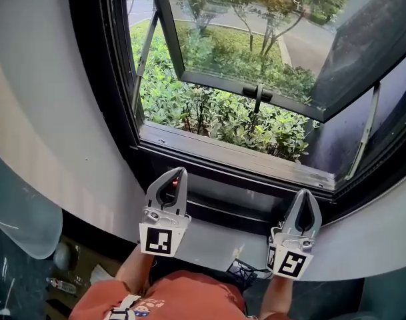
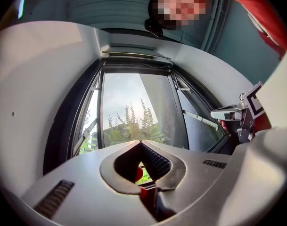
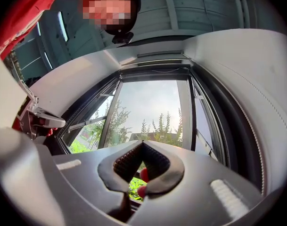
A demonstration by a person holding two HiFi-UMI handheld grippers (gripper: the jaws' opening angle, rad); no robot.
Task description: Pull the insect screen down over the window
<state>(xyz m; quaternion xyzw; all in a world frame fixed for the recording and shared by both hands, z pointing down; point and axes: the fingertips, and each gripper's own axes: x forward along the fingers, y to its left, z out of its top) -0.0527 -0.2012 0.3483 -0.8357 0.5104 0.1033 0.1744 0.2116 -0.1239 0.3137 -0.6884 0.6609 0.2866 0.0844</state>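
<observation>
While insect screen (image 2: 134,56) sits up at top of window (image 1: 243,157), showing as one pale bar, opening below it is uncovered. One sash (image 1: 243,84) tilted outward, one handle (image 1: 258,99) on its lower rail, two stay arms (image 1: 144,52), one each side. Two grippers low by sill: left gripper (image 1: 171,179), right gripper (image 1: 304,197). Jaws of both pressed together, nothing between; grippers well apart.

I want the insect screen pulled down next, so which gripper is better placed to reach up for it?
Left, but only slightly. Both grippers are shut, empty and low by the window sill. The left gripper sits farther forward and closer to the sill than the right gripper.
</observation>
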